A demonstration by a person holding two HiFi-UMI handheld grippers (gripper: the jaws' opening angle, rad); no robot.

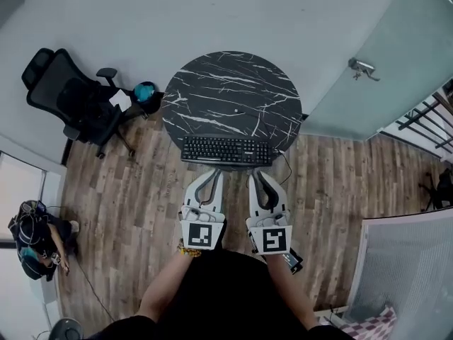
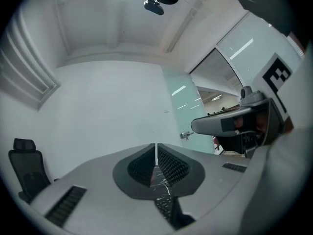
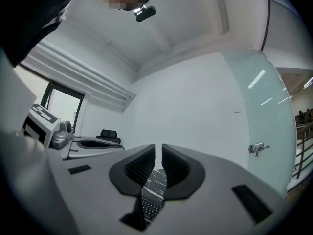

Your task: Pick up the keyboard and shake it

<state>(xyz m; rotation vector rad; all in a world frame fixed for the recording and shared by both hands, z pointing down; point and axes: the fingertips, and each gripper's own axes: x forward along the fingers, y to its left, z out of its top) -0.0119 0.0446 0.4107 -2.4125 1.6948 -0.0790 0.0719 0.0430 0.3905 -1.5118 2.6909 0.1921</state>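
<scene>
A black keyboard [image 1: 226, 150] lies along the near edge of the round black marble table [image 1: 226, 94]. Both grippers point at its front edge from my side. My left gripper [image 1: 212, 173] stands just short of the keyboard's left half, my right gripper [image 1: 259, 176] just short of its right half. In the left gripper view the left gripper [image 2: 156, 148] has its pads together with nothing between them, and the keyboard [image 2: 166, 207] shows low beyond them. In the right gripper view the right gripper [image 3: 158, 148] keeps only a narrow slit, also empty, over the keyboard [image 3: 150, 207].
A black office chair [image 1: 74, 98] and a teal object [image 1: 146, 91] stand left of the table. A glass door with a handle [image 1: 361, 68] is at the right. The keyboard's cable [image 1: 285, 163] hangs off the table's right side. A person [image 1: 35, 239] crouches on the wooden floor at far left.
</scene>
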